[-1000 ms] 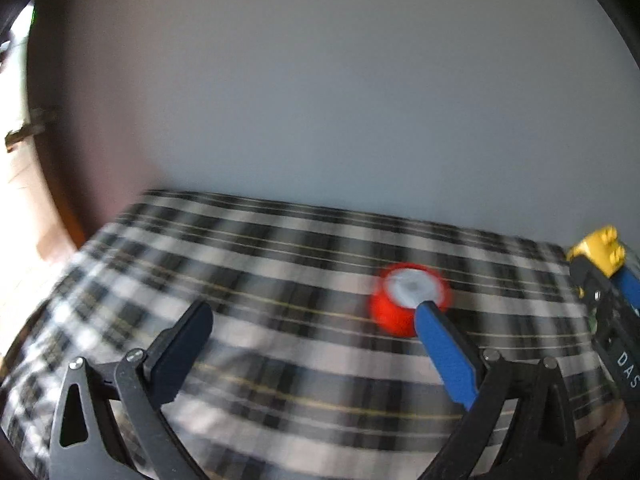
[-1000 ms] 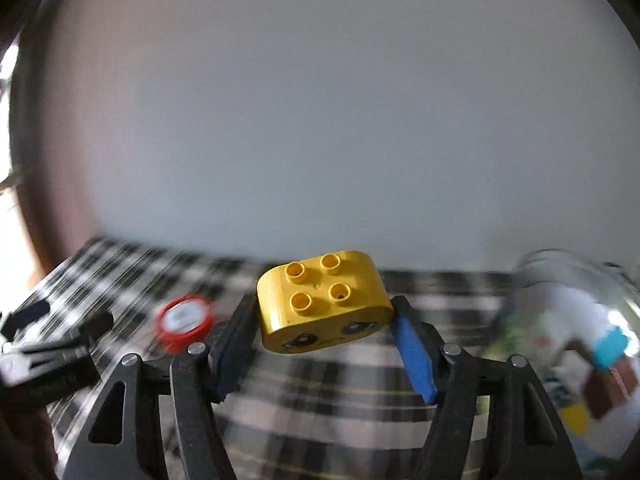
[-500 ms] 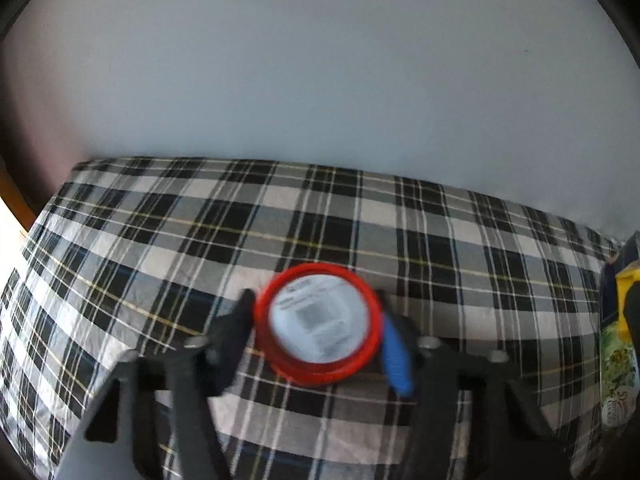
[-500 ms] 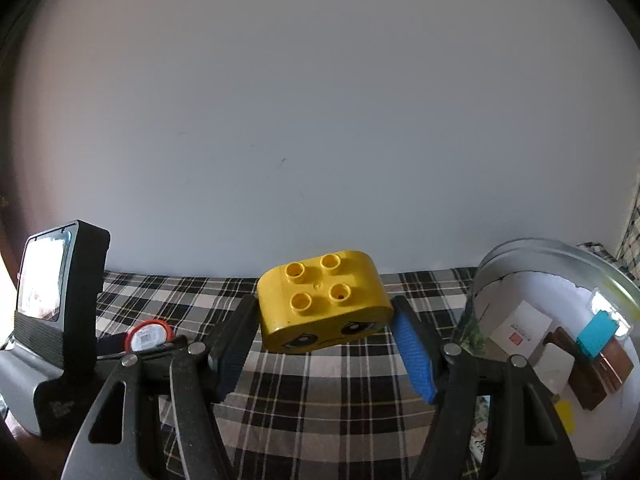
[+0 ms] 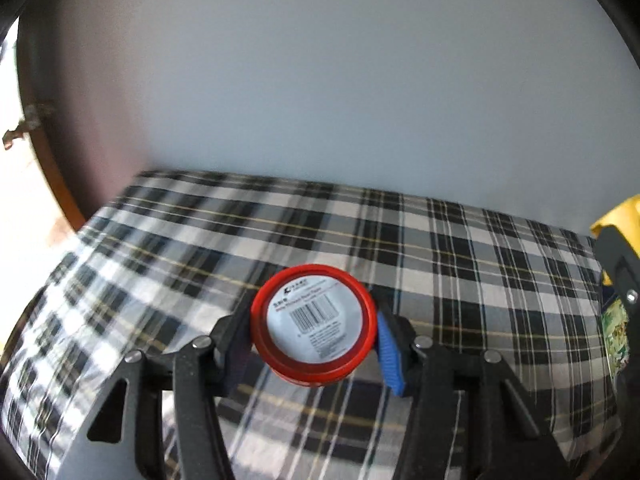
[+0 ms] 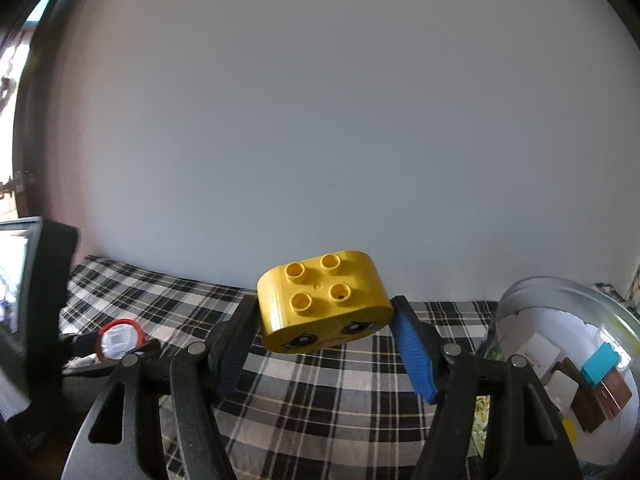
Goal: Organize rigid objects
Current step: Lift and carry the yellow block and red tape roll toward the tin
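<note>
The left gripper [image 5: 314, 342] has just closed its jaws on a red tub [image 5: 314, 326], which sits between its pads above the plaid cloth [image 5: 460, 280]. The right gripper [image 6: 324, 344] clamps a yellow brick [image 6: 324, 300], studs up, left of the metal bowl [image 6: 560, 296].

A plain pale wall [image 5: 340, 80] fills the upper frame; a black-and-white plaid cloth [image 5: 460, 280] covers the lower part.

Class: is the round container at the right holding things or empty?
Holding things: the round container has a teal block, brown pieces and white cards inside.
</note>
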`<state>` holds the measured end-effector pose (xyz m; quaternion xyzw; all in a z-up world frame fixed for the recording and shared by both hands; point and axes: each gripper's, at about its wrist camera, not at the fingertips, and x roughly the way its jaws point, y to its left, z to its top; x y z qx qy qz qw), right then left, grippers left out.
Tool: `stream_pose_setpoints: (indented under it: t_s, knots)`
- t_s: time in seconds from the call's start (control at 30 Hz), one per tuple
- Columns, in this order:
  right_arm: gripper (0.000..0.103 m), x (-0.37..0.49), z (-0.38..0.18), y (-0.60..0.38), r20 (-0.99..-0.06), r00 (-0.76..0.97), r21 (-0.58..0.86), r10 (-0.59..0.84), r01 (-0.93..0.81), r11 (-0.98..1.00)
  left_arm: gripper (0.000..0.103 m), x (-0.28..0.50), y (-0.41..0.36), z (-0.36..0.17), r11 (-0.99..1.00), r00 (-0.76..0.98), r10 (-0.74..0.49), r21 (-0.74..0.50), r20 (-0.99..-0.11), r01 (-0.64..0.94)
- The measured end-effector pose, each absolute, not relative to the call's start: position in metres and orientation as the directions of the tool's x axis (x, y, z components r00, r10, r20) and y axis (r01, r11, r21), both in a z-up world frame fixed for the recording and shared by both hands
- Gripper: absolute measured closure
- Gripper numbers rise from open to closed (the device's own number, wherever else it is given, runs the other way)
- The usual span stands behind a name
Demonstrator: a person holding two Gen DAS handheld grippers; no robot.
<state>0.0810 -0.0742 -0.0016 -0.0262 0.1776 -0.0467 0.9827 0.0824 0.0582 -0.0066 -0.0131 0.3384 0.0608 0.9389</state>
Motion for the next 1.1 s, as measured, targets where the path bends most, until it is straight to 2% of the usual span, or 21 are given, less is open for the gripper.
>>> stream_pose_setpoints:
  t_s: [0.23, 1.1]
  knots:
    - [0.034, 0.068, -0.003, -0.067, -0.332, 0.940, -0.067, -0.074, 0.055, 0.996, 0.050, 0.038, 0.059, 0.007, 0.990, 0.827, 0.129, 0.016, -0.547, -0.143]
    - [0.034, 0.025, 0.000, -0.059, -0.329, 0.940, -0.083, -0.090, 0.067, 0.994, 0.050, 0.019, 0.060, 0.006, 0.992, 0.838, 0.100, -0.012, -0.536, -0.126]
